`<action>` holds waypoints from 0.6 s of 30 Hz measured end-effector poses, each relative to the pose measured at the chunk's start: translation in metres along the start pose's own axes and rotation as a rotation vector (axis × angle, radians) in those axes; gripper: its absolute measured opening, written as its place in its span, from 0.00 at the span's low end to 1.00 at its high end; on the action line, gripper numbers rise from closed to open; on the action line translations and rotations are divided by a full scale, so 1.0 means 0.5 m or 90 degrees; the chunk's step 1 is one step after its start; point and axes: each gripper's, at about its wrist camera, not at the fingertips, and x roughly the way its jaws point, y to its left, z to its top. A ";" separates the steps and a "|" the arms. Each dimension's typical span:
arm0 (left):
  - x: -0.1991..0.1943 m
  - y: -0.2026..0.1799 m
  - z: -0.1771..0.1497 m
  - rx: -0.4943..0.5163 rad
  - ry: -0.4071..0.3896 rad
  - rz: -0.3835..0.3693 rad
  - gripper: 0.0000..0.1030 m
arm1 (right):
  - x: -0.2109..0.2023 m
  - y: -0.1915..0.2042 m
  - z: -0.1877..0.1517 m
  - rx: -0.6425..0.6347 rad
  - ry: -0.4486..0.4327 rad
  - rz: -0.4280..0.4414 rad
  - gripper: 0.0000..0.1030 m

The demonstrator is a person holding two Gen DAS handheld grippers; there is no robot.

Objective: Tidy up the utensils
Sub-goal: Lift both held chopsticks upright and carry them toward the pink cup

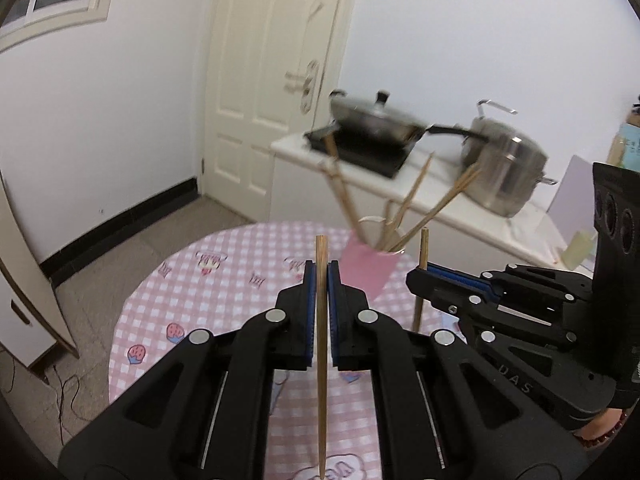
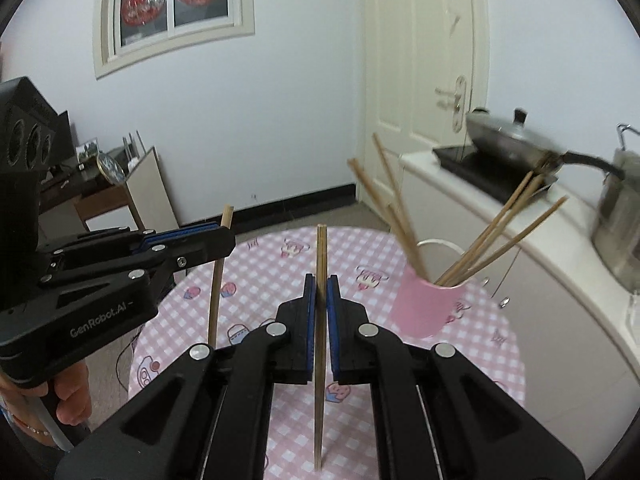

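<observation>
Both sets of fingers pinch one upright chopstick (image 1: 321, 320) each; the pink cup (image 2: 426, 304) sits ahead, nearer the right gripper (image 2: 319, 292).

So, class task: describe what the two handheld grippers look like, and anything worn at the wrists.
Both the left gripper and the right gripper are matte black linkage frames with silver round pivot pins and ribbed blue pads on the fingers. The left one carries grey "GenRobot.AI" lettering. A dark red beaded bracelet sits at the right wrist.
</observation>
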 end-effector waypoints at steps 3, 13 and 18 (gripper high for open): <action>-0.038 -0.034 0.006 0.012 -0.046 -0.017 0.06 | -0.030 -0.005 0.002 -0.001 -0.017 -0.007 0.04; -0.055 -0.113 0.056 0.017 -0.153 -0.050 0.06 | -0.120 -0.073 0.026 0.005 -0.077 -0.043 0.04; -0.022 -0.148 0.079 0.032 -0.180 -0.033 0.06 | -0.139 -0.114 0.035 0.014 -0.088 -0.049 0.04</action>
